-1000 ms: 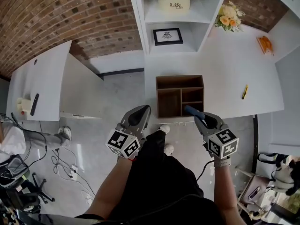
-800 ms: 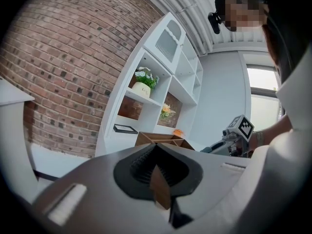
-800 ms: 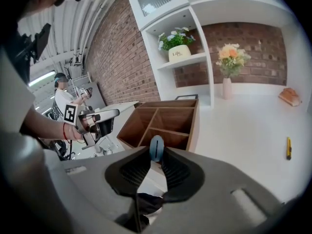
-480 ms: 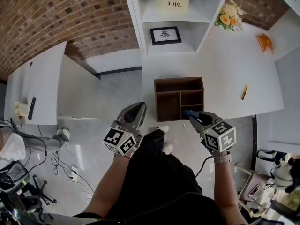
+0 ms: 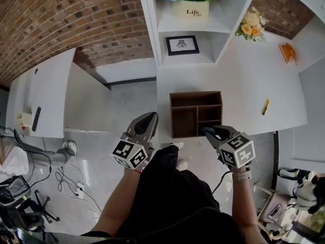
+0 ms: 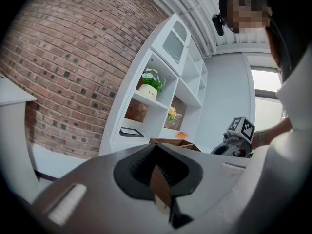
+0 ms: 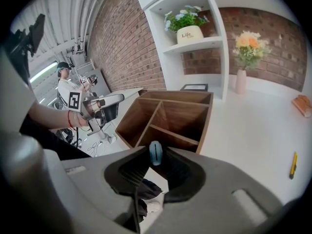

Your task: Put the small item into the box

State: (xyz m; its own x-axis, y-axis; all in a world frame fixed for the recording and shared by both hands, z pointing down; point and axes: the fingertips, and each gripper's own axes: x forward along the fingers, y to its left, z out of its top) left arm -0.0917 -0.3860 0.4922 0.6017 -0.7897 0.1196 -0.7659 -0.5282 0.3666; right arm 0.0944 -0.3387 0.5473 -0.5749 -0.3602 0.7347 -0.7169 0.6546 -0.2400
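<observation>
The brown wooden box (image 5: 196,92) with open compartments lies on the near edge of the white table; it also fills the middle of the right gripper view (image 7: 165,113). My right gripper (image 5: 208,131) hangs at the box's front right corner. A small blue item (image 7: 155,152) stands upright between its tips, just in front of the near right compartment. Its jaws are opening, and the item still sits between the pads. My left gripper (image 5: 151,117) hovers over the floor left of the box, shut with nothing in it (image 6: 158,156).
A white table (image 5: 244,80) carries a yellow pen (image 5: 265,106), a vase of flowers (image 5: 251,20) and an orange thing (image 5: 287,52). Behind the box stands a white shelf unit with a framed picture (image 5: 182,44) and a flower pot (image 5: 191,6). Another white desk (image 5: 45,90) is at left.
My right gripper has moved forward with the blue item, from short of the box to its front right compartment. The left gripper has hardly moved.
</observation>
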